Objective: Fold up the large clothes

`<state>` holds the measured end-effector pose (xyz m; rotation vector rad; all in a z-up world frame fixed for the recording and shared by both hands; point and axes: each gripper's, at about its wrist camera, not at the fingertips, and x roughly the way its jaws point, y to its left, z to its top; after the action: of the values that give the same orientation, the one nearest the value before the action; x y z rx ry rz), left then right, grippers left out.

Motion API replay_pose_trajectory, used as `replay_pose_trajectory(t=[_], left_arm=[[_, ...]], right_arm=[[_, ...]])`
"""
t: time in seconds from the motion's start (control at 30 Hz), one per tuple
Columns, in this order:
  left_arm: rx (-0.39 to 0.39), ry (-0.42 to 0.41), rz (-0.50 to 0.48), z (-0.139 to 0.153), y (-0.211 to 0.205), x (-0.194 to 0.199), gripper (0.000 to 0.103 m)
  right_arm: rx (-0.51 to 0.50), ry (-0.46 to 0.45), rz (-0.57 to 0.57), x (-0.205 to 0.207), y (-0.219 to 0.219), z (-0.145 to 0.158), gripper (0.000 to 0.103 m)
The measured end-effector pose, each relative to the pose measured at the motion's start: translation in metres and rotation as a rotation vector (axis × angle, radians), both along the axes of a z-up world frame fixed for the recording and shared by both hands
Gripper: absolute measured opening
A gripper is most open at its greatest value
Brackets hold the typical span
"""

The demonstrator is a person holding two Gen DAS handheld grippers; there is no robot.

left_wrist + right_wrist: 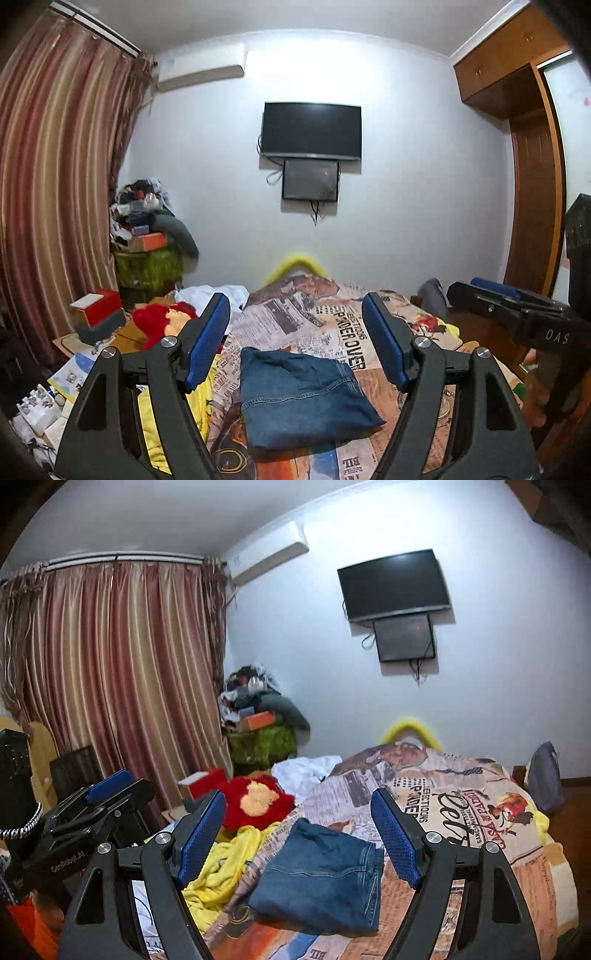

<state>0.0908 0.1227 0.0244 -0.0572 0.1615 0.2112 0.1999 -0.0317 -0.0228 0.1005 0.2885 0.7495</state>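
A pair of blue jeans (303, 398) lies folded into a compact rectangle on the newspaper-print bedspread (332, 317). My left gripper (295, 336) hangs above and short of the jeans, open, with nothing between its blue pads. In the right wrist view the same folded jeans (321, 878) lie below my right gripper (299, 834), which is also open and holds nothing. Each gripper shows in the other's view: the right one (498, 295) at the right edge, the left one (110, 790) at the left edge.
A yellow garment (225, 867), a red plush toy (255, 805) and white cloth (306, 771) lie on the bed's left side. A cluttered pile (147, 229) stands by the striped curtain (55, 184). A wooden wardrobe (532, 184) stands on the right, a television (310, 131) hangs on the wall.
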Motion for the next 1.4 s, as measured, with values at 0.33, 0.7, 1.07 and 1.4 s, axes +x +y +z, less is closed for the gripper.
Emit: replay_pose_trajectory(t=[0.33, 0.7, 1.07, 1.4], left_arm=[[-0.013, -0.011, 0.054, -0.013, -0.013, -0.027, 0.096], [-0.03, 0.02, 0.08, -0.025, -0.01, -0.03, 0.103], [-0.059, 0.035, 0.084, -0.031, -0.005, -0.024, 0.103], [-0.067, 0.041, 0.086, -0.033, -0.001, -0.021, 0.103]], right_arm=[[-0.003, -0.066, -0.096, -0.05, -0.013, -0.001, 0.083], [-0.042, -0.087, -0.171, -0.058, -0.017, -0.008, 0.103], [-0.056, -0.069, -0.178, -0.056, -0.018, -0.01, 0.103], [-0.059, -0.062, -0.177, -0.056, -0.016, -0.01, 0.103]])
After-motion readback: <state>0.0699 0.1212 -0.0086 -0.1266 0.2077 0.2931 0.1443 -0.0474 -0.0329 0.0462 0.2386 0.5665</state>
